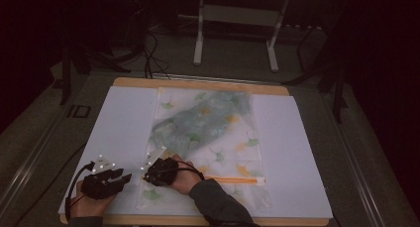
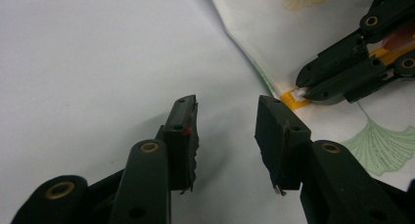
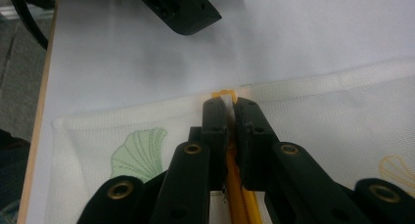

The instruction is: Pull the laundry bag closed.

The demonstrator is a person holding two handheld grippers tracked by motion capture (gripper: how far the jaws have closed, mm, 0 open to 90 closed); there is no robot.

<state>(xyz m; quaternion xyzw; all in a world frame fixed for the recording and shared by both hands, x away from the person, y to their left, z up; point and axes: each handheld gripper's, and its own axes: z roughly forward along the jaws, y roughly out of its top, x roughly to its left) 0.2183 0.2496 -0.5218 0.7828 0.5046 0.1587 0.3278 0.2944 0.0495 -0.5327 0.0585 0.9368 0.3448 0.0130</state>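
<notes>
Nearest the lens in the right gripper view, the right gripper (image 3: 230,109) has its two black jaws pinched together on the small white slider tab (image 3: 228,102) of the orange zip strip (image 3: 240,194). That strip runs along the near end of a translucent white zip bag printed with green and yellow ginkgo leaves (image 1: 213,133).

The slider sits almost at the bag's left edge. From there the orange strip's long axis stretches away to the person's right across the bag, level with the near edge of the white-covered surface (image 1: 124,118). Any pull on the slider would, I judge, have to follow that line.

The left gripper (image 2: 226,131) rests just left of the bag over bare white covering, its jaws apart with nothing between them. The bag's corner and the clamped slider lie just ahead and to their right, so the left gripper is the nearer to pin that corner.
</notes>
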